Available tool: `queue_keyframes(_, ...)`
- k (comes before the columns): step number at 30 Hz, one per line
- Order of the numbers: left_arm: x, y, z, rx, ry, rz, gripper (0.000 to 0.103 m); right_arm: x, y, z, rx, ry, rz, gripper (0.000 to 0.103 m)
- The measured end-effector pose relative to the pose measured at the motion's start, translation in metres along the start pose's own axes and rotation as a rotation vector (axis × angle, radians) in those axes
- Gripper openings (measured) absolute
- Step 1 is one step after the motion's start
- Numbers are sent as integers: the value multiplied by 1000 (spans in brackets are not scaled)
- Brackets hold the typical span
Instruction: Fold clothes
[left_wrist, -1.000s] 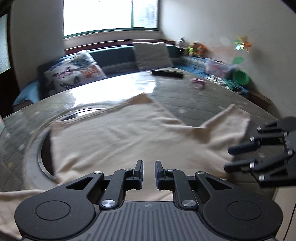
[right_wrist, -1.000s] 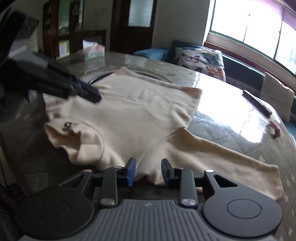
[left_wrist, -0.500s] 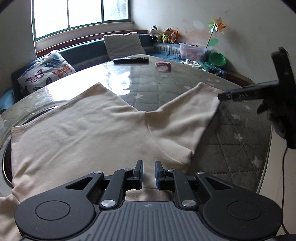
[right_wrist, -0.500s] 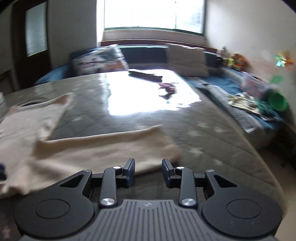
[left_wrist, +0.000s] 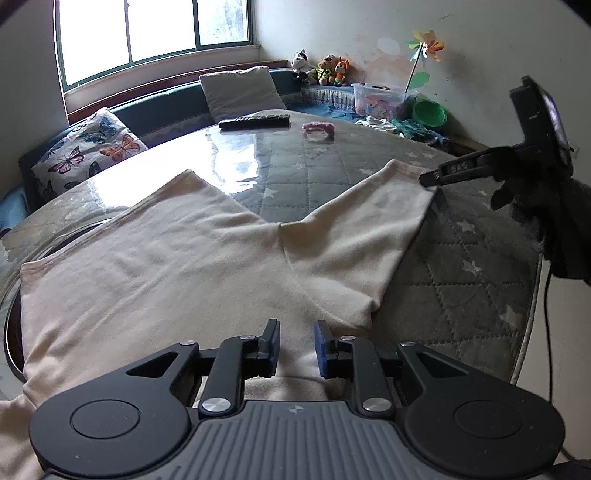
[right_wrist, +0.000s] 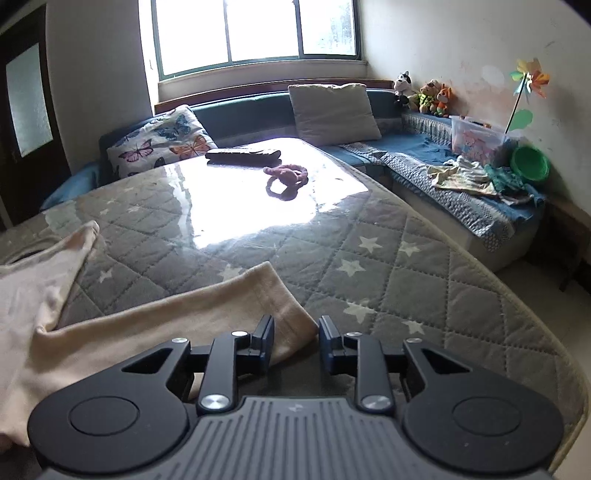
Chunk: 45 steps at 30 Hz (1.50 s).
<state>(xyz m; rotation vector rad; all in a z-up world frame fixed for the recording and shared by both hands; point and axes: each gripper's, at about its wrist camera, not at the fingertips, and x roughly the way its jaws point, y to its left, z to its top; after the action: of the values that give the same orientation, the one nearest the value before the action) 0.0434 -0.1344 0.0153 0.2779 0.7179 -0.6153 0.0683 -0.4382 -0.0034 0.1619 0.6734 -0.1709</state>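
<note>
From the left wrist camera, a cream garment (left_wrist: 177, 266) lies spread flat on the round table (left_wrist: 461, 280), which has a grey quilted cover with stars under a glossy sheet. One sleeve (left_wrist: 362, 229) reaches to the right, towards the table edge. The left gripper (left_wrist: 296, 345) hangs low over the near part of the cloth, its jaws a little apart and holding nothing. At the far right, the right gripper (left_wrist: 430, 180) has its tip at the sleeve end, carried by a gloved hand (left_wrist: 546, 218); from here I cannot tell if it touches the cloth. From the right wrist camera, the right gripper (right_wrist: 296, 341) is also slightly parted and empty, with the sleeve cuff (right_wrist: 284, 306) lying flat between and just before its fingers. Further on the table lie a dark remote control (right_wrist: 242, 155) and a pink hair tie (right_wrist: 286, 177).
</note>
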Motion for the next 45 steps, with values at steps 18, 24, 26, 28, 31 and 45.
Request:
queue_keyframes(18, 4, -7, 2, 22, -5, 3, 32, 2, -5, 1, -4, -24, -29, 5)
queue_keyframes(24, -9, 4, -1, -6, -37, 26, 36, -19, 0, 16, -14, -80, -8, 4)
queue_keyframes(26, -14, 10, -3, -20, -49, 39, 37, -27, 4, 21, -30, -100, -1, 4)
queue_keyframes(28, -20, 16, -5, -35, -62, 52, 37, -36, 11, 27, -47, -118, 12, 4)
queue_keyframes(31, -28, 25, -8, -57, -80, 72, 39, -50, 24, 35, -80, -151, 36, 4)
queue_keyframes(45, -67, 77, -53, -219, -119, 172, 43, -121, 160, 58, -381, -274, 294, 4)
